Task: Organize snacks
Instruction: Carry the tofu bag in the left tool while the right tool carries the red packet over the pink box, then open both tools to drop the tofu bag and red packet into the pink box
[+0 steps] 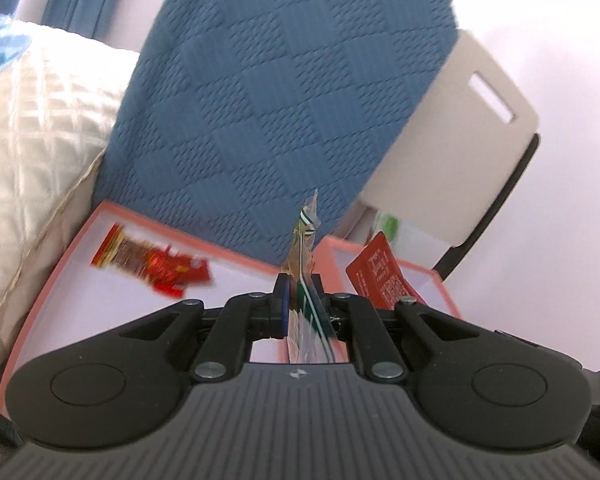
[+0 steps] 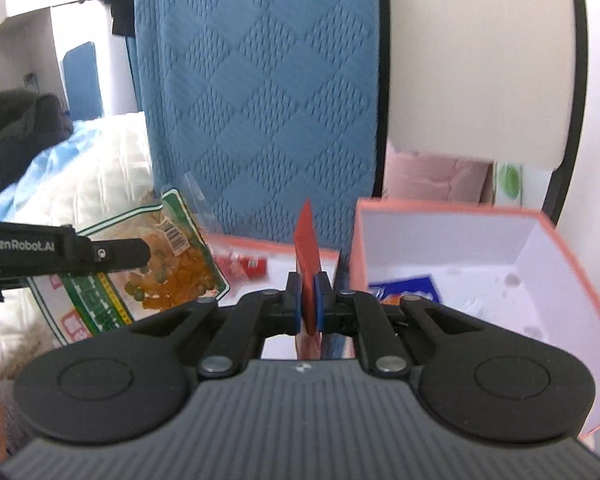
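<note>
My left gripper [image 1: 300, 296] is shut on a green-edged clear snack bag [image 1: 305, 256], seen edge-on, above a shallow pink-rimmed tray [image 1: 60, 268] that holds a red snack packet [image 1: 152, 262]. The right wrist view shows that bag [image 2: 156, 264] face-on, with orange and green snacks inside, held by the left gripper [image 2: 140, 254]. My right gripper [image 2: 310, 300] is shut on a flat red packet [image 2: 308, 248], which also shows in the left wrist view [image 1: 384, 276]. A deeper pink box [image 2: 572, 264] at the right holds a blue-and-white packet [image 2: 404, 290].
A blue quilted chair back [image 1: 284, 92] stands behind the tray and box. A white quilted cushion [image 1: 36, 120] lies to the left. A cream chair back with a slot handle [image 1: 460, 128] is at the right. A white tabletop [image 1: 548, 280] spreads right of the box.
</note>
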`<state>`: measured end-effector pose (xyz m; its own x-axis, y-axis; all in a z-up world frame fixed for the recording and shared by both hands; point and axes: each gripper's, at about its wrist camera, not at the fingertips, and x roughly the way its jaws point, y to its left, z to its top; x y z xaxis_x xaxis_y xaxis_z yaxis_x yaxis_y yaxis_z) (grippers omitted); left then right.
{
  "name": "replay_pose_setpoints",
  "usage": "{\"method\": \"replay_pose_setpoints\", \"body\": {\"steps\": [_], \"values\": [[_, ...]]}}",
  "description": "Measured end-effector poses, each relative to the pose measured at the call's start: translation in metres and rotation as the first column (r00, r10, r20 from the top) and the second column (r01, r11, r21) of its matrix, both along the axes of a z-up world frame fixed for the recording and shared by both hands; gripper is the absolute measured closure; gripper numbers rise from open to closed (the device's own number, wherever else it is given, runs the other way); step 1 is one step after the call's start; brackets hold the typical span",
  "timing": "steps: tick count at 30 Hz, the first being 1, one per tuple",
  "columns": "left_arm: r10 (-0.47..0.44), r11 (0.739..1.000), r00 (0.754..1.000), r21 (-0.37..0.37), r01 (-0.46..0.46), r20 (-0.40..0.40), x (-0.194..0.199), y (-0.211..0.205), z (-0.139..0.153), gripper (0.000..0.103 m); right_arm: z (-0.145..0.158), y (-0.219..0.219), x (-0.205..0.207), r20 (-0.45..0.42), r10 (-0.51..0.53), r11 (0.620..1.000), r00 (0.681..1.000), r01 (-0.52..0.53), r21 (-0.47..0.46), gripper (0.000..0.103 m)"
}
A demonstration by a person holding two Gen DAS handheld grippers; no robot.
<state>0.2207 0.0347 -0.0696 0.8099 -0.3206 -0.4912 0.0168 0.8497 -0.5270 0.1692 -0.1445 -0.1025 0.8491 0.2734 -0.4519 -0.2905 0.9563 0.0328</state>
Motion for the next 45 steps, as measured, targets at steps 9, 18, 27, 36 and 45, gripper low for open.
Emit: {"method": "replay_pose_setpoints", "body": {"steps": [9, 18, 27, 36, 45], "values": [[-0.041, 0.999, 0.994, -0.009, 0.042, 0.097, 0.006, -0.032, 0.059, 0.092, 0.051, -0.035, 0.000, 0.096, -0.046, 0.998, 0.994, 0.043, 0.037, 0.093], [-0.126, 0.992, 0.986, 0.019, 0.125, 0.112, 0.028, -0.086, 0.085, 0.092, 0.067, -0.076, 0.001, 0.133, -0.086, 0.996, 0.987, 0.081, 0.040, 0.093], [-0.215, 0.976, 0.975, 0.049, 0.212, 0.049, 0.052, -0.145, 0.070, 0.092, 0.042, -0.121, 0.010, 0.094, -0.154, 0.988, 0.984, 0.153, 0.022, 0.093], [-0.287, 0.954, 0.955, 0.067, 0.292, -0.073, 0.066, -0.183, 0.023, 0.092, -0.007, -0.154, 0.027, -0.008, -0.211, 0.977, 0.977, 0.211, 0.022, 0.093], [-0.296, 0.946, 0.943, 0.094, 0.312, -0.152, 0.066, -0.195, -0.003, 0.059, -0.039, -0.169, 0.035, -0.091, -0.253, 0.966, 0.963, 0.257, 0.031, 0.092]]}}
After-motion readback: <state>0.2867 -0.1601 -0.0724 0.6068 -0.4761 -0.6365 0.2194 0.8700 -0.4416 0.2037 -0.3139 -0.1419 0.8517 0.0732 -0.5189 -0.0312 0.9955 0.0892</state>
